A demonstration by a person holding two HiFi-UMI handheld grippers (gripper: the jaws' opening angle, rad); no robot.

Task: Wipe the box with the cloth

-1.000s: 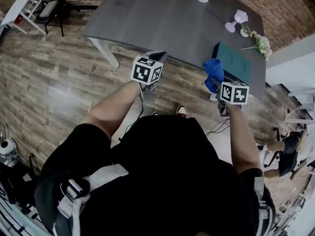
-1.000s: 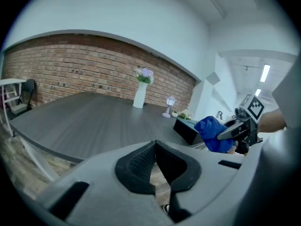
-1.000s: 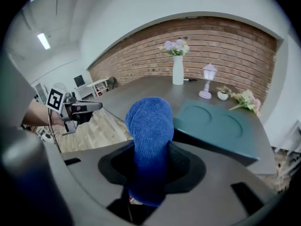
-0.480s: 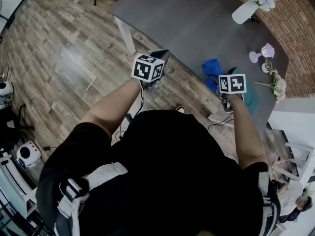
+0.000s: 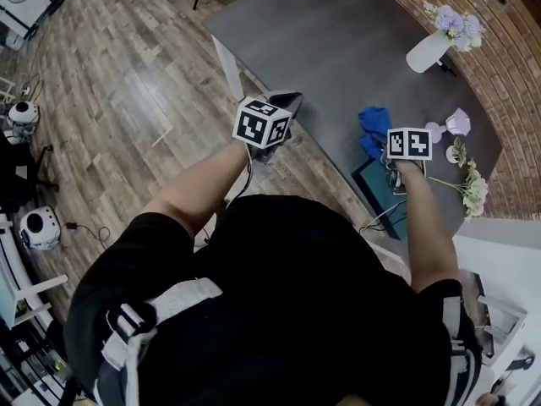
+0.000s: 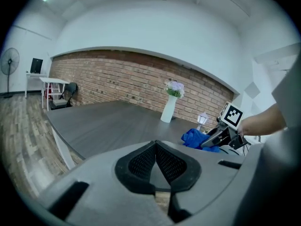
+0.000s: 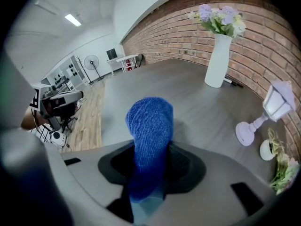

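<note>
My right gripper [image 5: 385, 146] is shut on a blue cloth [image 5: 372, 129] that bunches out past its jaws over the dark grey table [image 5: 338, 49]. In the right gripper view the cloth [image 7: 149, 126] stands up between the jaws of that gripper [image 7: 151, 160]. A teal box [image 5: 376, 186] lies flat at the table's near edge, partly hidden beneath my right gripper and forearm. My left gripper [image 5: 283, 102] hangs shut and empty at the table's near edge, left of the box. In the left gripper view its jaws [image 6: 156, 145] meet, and the cloth [image 6: 194, 138] shows to the right.
A white vase with flowers [image 5: 427, 51] stands at the table's far side. A small lamp [image 5: 456, 123] and a flower sprig [image 5: 469, 189] lie near the right end. Wooden floor [image 5: 127, 100] spreads to the left. A brick wall [image 5: 507, 74] backs the table.
The head view has swung, so the table now sits further right. My right gripper keeps the cloth and now holds it just beyond the box. The left gripper has barely moved.
</note>
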